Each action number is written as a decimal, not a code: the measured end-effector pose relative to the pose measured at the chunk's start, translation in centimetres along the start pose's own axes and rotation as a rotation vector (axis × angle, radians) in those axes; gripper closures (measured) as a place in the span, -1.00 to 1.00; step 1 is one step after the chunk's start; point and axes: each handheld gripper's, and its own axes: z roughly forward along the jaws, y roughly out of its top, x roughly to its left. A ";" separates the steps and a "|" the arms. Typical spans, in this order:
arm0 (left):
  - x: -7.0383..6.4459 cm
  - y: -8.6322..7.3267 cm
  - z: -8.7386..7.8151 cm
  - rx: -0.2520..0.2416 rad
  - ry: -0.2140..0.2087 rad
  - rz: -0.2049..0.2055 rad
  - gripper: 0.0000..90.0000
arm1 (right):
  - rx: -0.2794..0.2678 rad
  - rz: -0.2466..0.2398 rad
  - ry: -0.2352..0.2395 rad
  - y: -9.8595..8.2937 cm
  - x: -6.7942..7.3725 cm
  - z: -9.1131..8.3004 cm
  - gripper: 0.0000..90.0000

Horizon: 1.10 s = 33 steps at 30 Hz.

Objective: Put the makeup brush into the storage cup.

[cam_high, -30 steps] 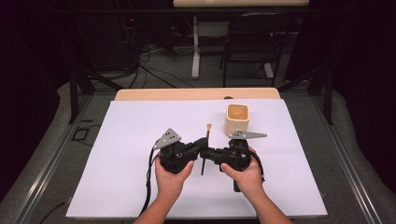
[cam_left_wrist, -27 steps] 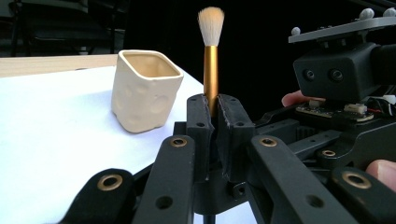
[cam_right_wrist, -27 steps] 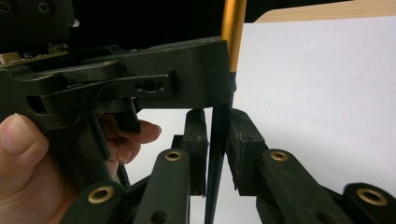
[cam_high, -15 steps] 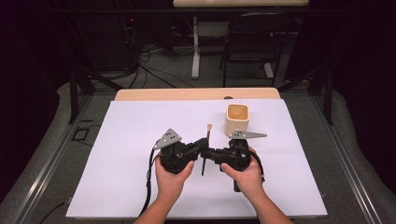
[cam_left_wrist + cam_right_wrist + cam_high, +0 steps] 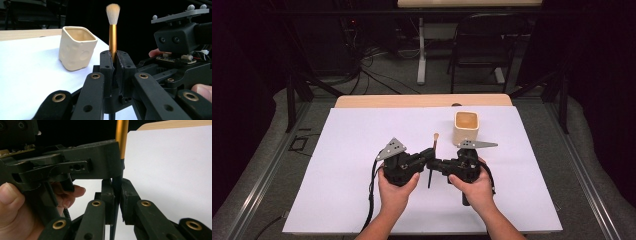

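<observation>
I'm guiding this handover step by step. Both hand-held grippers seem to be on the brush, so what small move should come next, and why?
Probably open the right hand-held gripper. The left hand-held gripper already clamps the brush on its gold stem, bristles up, while the right pinches the dark handle lower down. Freed, the left could carry it to the cup nearby.

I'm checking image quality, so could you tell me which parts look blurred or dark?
High view: surroundings dark, white table evenly lit. Left gripper view: brush and cup sharp, near links soft. Right gripper view: hand blurred.
</observation>
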 end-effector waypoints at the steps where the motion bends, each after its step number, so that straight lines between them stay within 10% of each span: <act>1: 0.0 0.0 0.0 0.000 0.001 0.001 0.86 | -0.002 0.007 0.003 0.0 0.0 0.0 0.84; 14: 0.2 -0.1 -0.1 -0.007 -0.014 -0.009 0.85 | -0.002 0.007 0.006 0.0 0.0 0.0 0.85; 33: 0.0 0.3 -1.2 0.013 0.001 -0.019 0.31 | 0.011 -0.010 -0.018 0.0 -0.1 -0.2 0.85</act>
